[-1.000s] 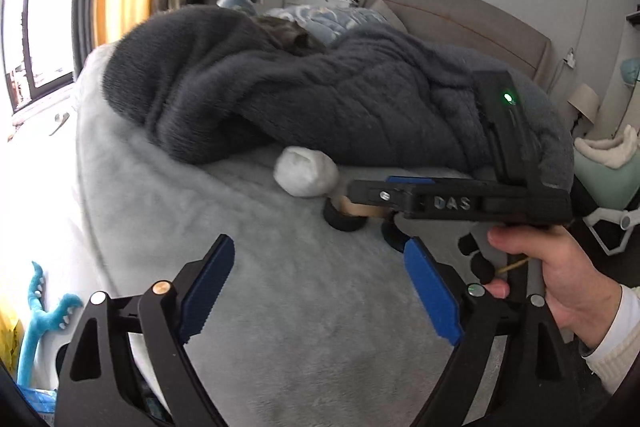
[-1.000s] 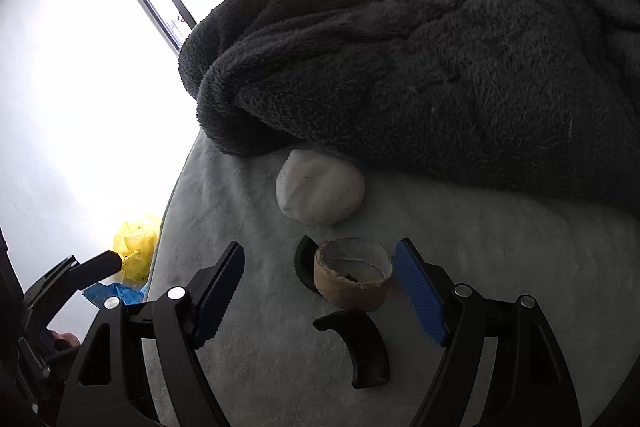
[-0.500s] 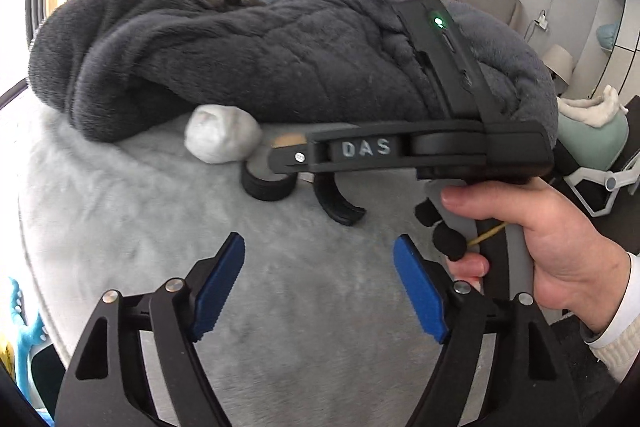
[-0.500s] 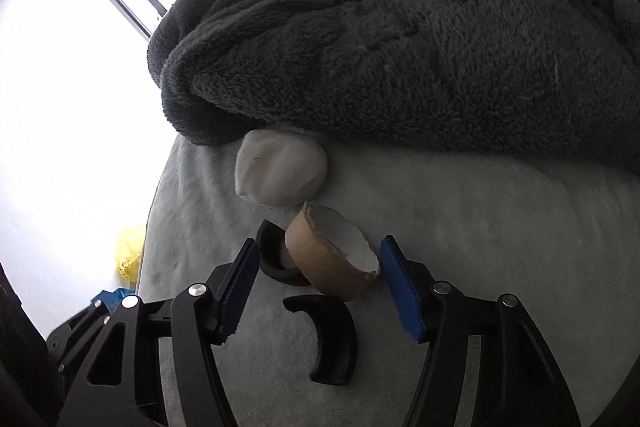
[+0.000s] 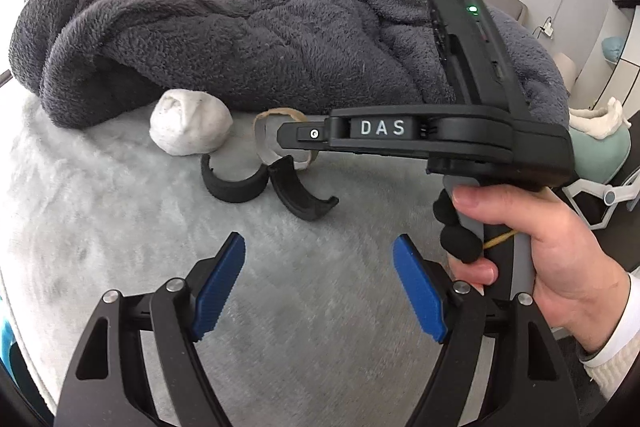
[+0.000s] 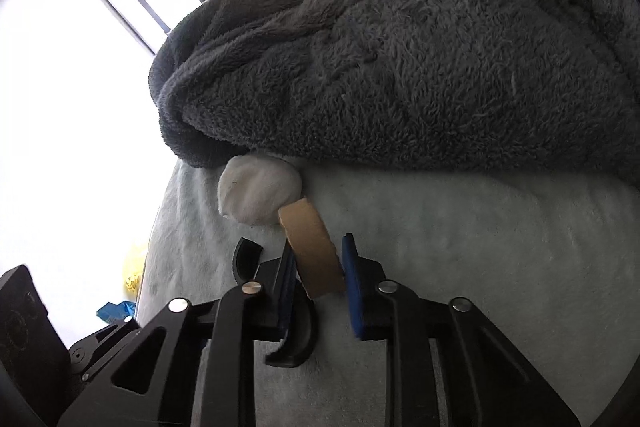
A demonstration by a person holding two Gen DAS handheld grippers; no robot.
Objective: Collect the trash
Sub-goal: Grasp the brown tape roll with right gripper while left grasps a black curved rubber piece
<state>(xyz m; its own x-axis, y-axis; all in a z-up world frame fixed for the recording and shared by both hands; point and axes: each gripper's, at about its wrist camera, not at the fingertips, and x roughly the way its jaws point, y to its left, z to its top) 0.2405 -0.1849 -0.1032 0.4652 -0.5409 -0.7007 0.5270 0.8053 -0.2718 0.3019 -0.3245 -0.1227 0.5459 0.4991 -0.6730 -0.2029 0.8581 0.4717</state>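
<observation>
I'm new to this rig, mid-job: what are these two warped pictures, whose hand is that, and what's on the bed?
Each picture comes from a fisheye camera on a hand-held two-finger gripper. The left gripper is open and empty; its view shows a person's hand working the right gripper, whose blue pads are closing around a brown cardboard tape ring. On the pale grey fleece bed cover lie a crumpled white tissue ball and two curved black plastic pieces, beside a dark grey fluffy blanket.
</observation>
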